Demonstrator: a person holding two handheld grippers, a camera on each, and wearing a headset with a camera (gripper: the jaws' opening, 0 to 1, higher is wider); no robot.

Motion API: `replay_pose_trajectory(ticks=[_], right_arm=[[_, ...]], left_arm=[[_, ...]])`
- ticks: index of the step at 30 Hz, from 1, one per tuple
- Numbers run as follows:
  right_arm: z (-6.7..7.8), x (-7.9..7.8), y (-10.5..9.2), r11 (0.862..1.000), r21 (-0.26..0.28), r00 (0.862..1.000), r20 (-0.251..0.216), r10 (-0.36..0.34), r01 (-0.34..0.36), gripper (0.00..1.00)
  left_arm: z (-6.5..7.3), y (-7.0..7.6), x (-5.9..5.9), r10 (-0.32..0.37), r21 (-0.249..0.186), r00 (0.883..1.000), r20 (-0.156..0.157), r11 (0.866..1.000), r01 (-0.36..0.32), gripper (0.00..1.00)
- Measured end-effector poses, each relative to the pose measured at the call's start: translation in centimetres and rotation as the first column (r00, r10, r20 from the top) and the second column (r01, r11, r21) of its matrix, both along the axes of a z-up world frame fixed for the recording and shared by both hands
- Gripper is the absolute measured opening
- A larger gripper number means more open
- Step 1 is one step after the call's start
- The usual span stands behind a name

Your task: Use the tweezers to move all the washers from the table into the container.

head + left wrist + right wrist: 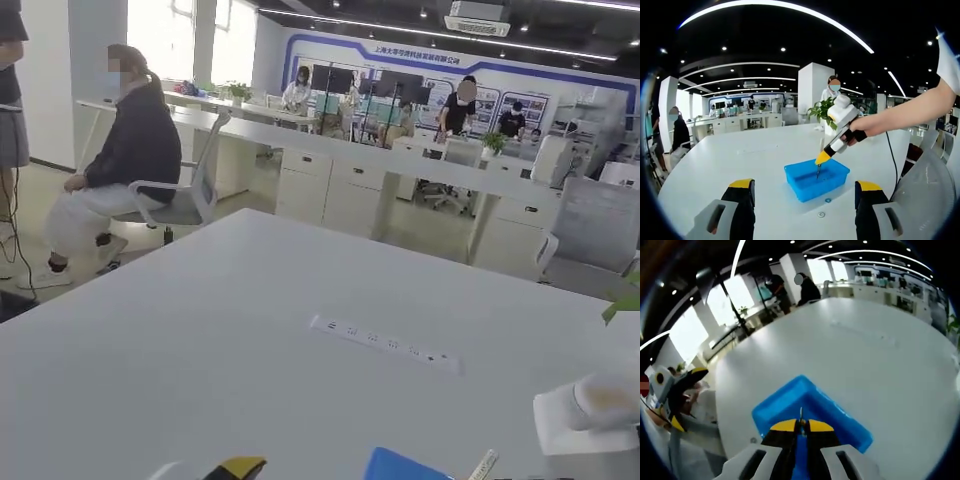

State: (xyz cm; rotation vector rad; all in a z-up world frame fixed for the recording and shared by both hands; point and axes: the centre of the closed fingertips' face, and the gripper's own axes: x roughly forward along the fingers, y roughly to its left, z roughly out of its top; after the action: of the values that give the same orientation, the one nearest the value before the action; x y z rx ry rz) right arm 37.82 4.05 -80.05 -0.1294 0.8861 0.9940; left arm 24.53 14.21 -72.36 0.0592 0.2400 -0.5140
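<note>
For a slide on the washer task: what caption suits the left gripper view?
Right hand-held gripper holds tweezers over the blue container; washers lie on the white table before it.

Beside and beyond the blue tub the desk lies open. Over the tub hangs the right tool, its tweezers dipping inside (blocking entry from above). Two washers lie close before the tub; a power strip farther out.

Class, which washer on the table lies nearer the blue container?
The bluish washer, just off the container's front wall; the grey washer lies farther out.
</note>
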Motion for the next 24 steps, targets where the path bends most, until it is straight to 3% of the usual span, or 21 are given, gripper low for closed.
replay_pose_trajectory(ticks=[8, 16, 19, 22, 24], right_arm=[[-1.7, 0.3, -0.3, 0.999, -0.041, 1.0, 0.003, 0.003, -0.003, 0.03], [-1.7, 0.2, -0.3, 0.999, -0.04, 1.0, 0.013, -0.001, 0.001, 0.04], [-1.7, -0.3, 0.0, 0.998, -0.049, 0.999, 0.026, 0.034, -0.033, 0.04], [-1.7, -0.3, 0.2, 0.992, -0.095, 0.993, 0.077, 0.095, -0.087, 0.04], [-1.7, -1.2, 0.5, 0.984, -0.126, 0.986, 0.097, 0.135, -0.122, 0.04]], left_arm=[[-0.1, 0.0, 0.0, -0.004, 0.003, 1.0, -0.005, 1.0, 0.004, 0.83], [-0.4, -0.1, 0.0, -0.009, 0.013, 1.0, -0.014, 1.0, 0.009, 0.83], [-0.5, -0.2, -0.1, -0.013, 0.019, 1.0, -0.019, 1.0, 0.013, 0.82], [-0.5, -0.2, -0.1, -0.017, 0.019, 1.0, -0.019, 1.0, 0.017, 0.81], [-0.5, -0.2, -0.1, -0.018, 0.019, 1.0, -0.019, 1.0, 0.018, 0.81]])
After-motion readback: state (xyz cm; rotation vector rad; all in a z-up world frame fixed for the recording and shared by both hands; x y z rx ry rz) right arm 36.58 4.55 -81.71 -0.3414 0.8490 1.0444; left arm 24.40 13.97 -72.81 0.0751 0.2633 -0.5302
